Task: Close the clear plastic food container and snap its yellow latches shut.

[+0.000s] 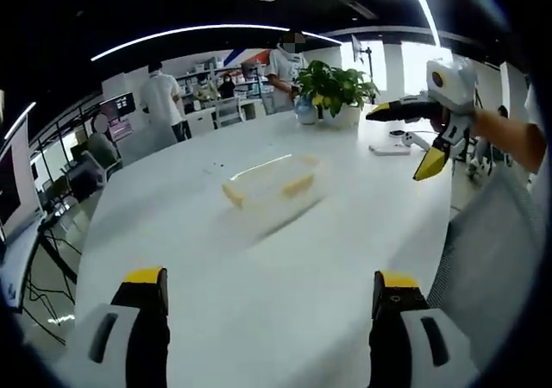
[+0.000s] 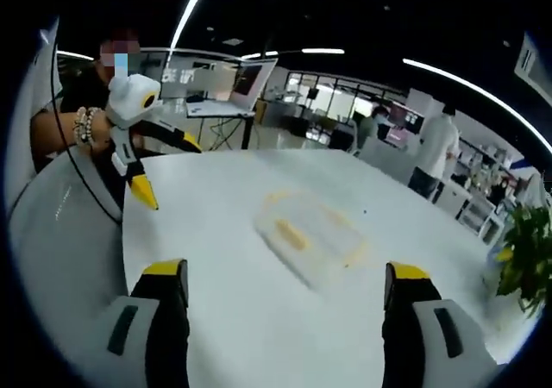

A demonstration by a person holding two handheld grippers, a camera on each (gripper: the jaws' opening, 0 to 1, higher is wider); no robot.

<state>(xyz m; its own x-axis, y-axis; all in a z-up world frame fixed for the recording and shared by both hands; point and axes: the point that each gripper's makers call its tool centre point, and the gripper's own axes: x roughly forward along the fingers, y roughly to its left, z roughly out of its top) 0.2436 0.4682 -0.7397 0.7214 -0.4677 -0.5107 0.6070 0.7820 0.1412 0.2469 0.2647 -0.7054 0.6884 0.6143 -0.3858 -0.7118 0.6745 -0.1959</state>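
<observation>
A clear plastic food container (image 1: 274,184) with yellow latches (image 1: 298,184) lies on the white table (image 1: 216,259), blurred by motion. In the right gripper view the container (image 2: 312,231) sits mid-table ahead of the jaws. My left gripper (image 1: 272,289) is open, well short of the container, with nothing between its yellow-tipped jaws. My right gripper (image 2: 287,284) is open too, also apart from the container. The right gripper (image 1: 416,134) appears at the upper right of the left gripper view, held above the table. The left gripper (image 2: 155,168) enters the right gripper view from the left, held by a hand.
A potted green plant (image 1: 335,90) and a phone-like flat object (image 1: 390,149) stand at the table's far end. People (image 1: 164,102) stand among desks behind. A laptop (image 2: 237,90) sits on a far desk. A grey chair back (image 1: 492,259) is at the right.
</observation>
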